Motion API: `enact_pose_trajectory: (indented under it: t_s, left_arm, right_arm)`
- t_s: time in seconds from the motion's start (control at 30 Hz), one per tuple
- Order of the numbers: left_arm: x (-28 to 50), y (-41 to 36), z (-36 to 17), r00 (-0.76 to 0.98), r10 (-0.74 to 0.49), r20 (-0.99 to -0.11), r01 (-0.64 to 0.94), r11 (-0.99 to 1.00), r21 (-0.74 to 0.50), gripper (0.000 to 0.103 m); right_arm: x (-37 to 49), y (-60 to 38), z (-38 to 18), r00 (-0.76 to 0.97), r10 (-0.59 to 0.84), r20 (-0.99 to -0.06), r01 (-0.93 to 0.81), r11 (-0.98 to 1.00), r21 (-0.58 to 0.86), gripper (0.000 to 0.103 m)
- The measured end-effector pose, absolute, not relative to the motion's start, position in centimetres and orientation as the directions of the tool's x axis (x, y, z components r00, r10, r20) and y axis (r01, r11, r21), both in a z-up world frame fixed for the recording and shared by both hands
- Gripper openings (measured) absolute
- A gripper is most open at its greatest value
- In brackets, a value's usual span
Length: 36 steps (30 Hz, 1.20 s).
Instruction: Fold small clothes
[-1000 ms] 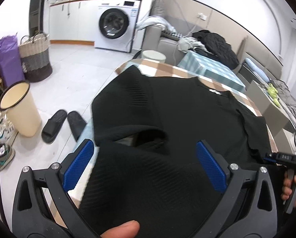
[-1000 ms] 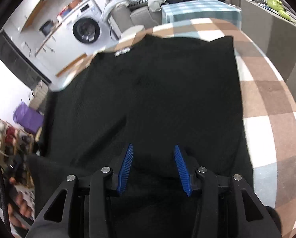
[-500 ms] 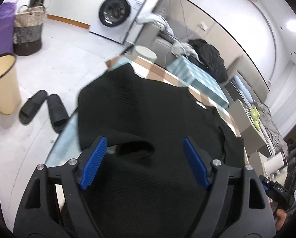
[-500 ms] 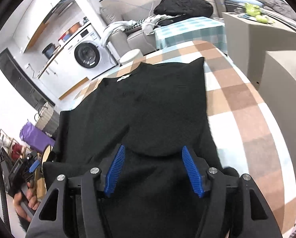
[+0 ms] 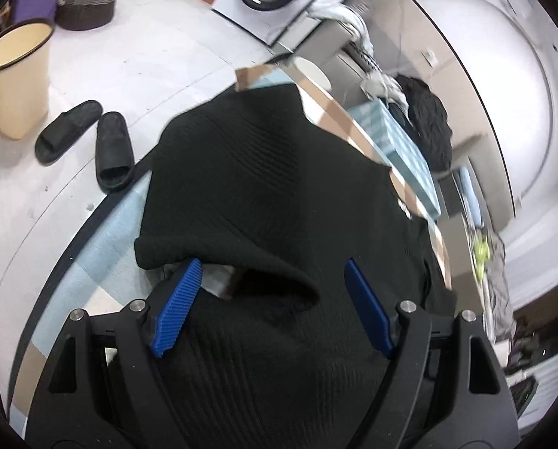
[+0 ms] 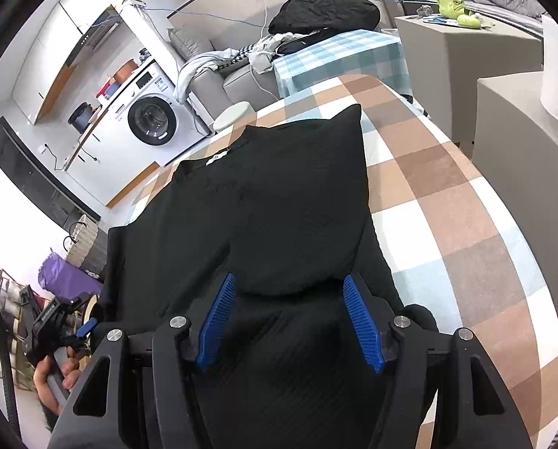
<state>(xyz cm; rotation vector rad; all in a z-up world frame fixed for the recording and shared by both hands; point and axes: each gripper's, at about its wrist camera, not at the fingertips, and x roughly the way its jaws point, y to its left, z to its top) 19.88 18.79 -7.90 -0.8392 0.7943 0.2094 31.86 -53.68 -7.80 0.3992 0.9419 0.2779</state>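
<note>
A black ribbed knit top [image 5: 264, 172] lies spread on the checked tablecloth [image 6: 447, 224], its white neck label [image 6: 215, 157] toward the far edge. In the right wrist view one side of the top [image 6: 297, 205] is folded inward over the body. My left gripper [image 5: 271, 262] hovers low over a rolled fold edge at the garment's left side. Its blue pads [image 5: 177, 307] stand wide on either side of the cloth without pressing it. My right gripper [image 6: 289, 277] is open too, with the folded flap's near edge between its fingers and untouched. A hand holds the left gripper [image 6: 54, 321] at the lower left.
Black slippers [image 5: 91, 142] and a beige bin [image 5: 13, 75] stand on the floor left of the table. A washing machine [image 6: 151, 119] is behind, a sofa piled with clothes [image 6: 323, 11] beyond the table, and grey boxes [image 6: 522, 131] stand to the right.
The left gripper's jaws narrowed; it rolled and sank toward the fold edge. The right gripper's jaws widened and it drew back and up from the cloth.
</note>
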Motion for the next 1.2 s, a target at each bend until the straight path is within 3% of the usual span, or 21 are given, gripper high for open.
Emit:
enact_pose_trajectory:
  t_s: [0.1, 0.37, 0.47, 0.53, 0.63, 0.73, 0.83, 1.0, 1.1, 1.2]
  left_arm:
    - [20.3, 19.6, -8.6, 0.685, -0.112, -0.72, -0.494, 0.655, -0.572, 0.075]
    - [19.7, 21.9, -11.0, 0.668, -0.113, -0.735, -0.571, 0.556, -0.604, 0.054]
    - [19.1, 22.6, -11.3, 0.672, -0.094, -0.735, -0.585, 0.543, -0.603, 0.038]
    - [18.7, 23.2, -11.5, 0.676, -0.077, -0.733, -0.597, 0.526, -0.606, 0.019]
    - [18.2, 23.7, -11.7, 0.691, -0.05, -0.722, -0.596, 0.526, -0.607, 0.003]
    - [17.9, 23.9, -11.0, 0.695, 0.019, -0.719, -0.604, 0.557, -0.57, 0.003]
    - [18.3, 23.2, -8.6, 0.694, 0.134, -0.707, -0.593, 0.663, -0.456, 0.003]
    - [20.4, 18.5, -2.4, 0.762, 0.281, -0.584, -0.479, 0.851, -0.215, 0.002]
    - [23.1, 12.7, 0.4, 0.834, 0.184, -0.521, -0.268, 0.959, -0.089, 0.002]
    - [25.6, 5.3, -0.2, 0.803, -0.07, -0.591, 0.083, 0.997, -0.005, 0.004]
  right_arm:
    - [32.0, -53.9, -7.9, 0.566, 0.399, -0.721, -0.052, 0.89, 0.452, 0.062]
    - [32.0, -54.2, -8.4, 0.565, 0.397, -0.724, -0.038, 0.889, 0.457, 0.062]
    - [32.0, -54.1, -8.7, 0.561, 0.395, -0.727, -0.037, 0.89, 0.455, 0.062]
    - [32.0, -54.1, -8.7, 0.563, 0.392, -0.727, -0.04, 0.892, 0.45, 0.062]
    - [32.1, -54.0, -8.8, 0.562, 0.391, -0.729, -0.037, 0.892, 0.45, 0.062]
    - [32.0, -53.9, -8.9, 0.563, 0.388, -0.73, -0.036, 0.894, 0.448, 0.062]
    - [32.0, -53.8, -9.1, 0.561, 0.384, -0.734, -0.033, 0.896, 0.443, 0.062]
    - [31.7, -54.3, -9.3, 0.561, 0.381, -0.734, -0.013, 0.891, 0.453, 0.062]
    - [31.3, -54.6, -9.2, 0.574, 0.373, -0.729, 0.002, 0.89, 0.456, 0.063]
    - [30.8, -54.8, -9.1, 0.582, 0.361, -0.729, 0.019, 0.89, 0.456, 0.064]
